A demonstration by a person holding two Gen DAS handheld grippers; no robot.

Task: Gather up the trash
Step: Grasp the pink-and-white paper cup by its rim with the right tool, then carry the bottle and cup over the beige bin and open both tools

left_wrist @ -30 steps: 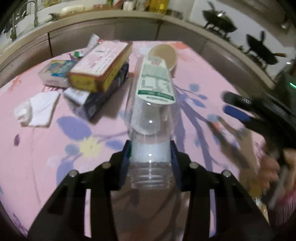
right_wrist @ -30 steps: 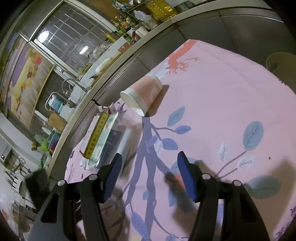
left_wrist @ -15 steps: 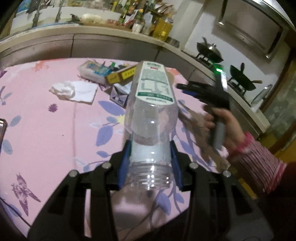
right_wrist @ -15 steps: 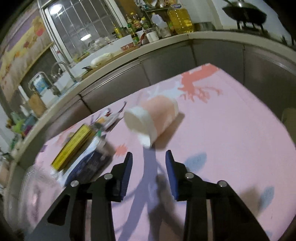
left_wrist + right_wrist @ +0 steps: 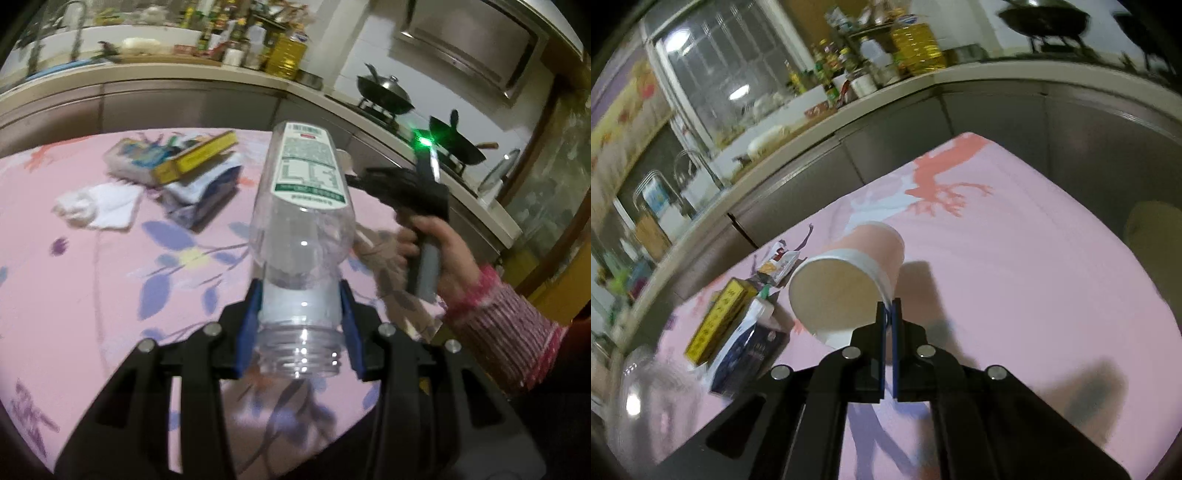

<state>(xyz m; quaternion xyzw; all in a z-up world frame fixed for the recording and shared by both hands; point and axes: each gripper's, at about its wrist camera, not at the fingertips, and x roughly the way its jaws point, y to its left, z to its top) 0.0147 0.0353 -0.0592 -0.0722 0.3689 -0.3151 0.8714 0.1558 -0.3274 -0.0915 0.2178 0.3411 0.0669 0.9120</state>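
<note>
- One clear plastic bottle point(image 5: 301, 236), capless, clamped at the neck by the left gripper point(image 5: 300, 314), raised above the pink tablecloth point(image 5: 74, 288).
- One pink paper cup point(image 5: 849, 284), on its side, rim pinched in the right gripper point(image 5: 888, 314); jaws just closed, pads point(image 5: 882, 325) nearly meeting on the thin wall.
- One white tissue point(image 5: 96, 206), crumpled, alone on the cloth.
- One yellow box point(image 5: 718, 319) atop a dark pouch point(image 5: 750, 350), a blue-white packet point(image 5: 133, 162) just beside; small wrappers point(image 5: 775, 264) near the table's far edge.
- Wide bare cloth right of the cup; counter close beyond the far edge.
</note>
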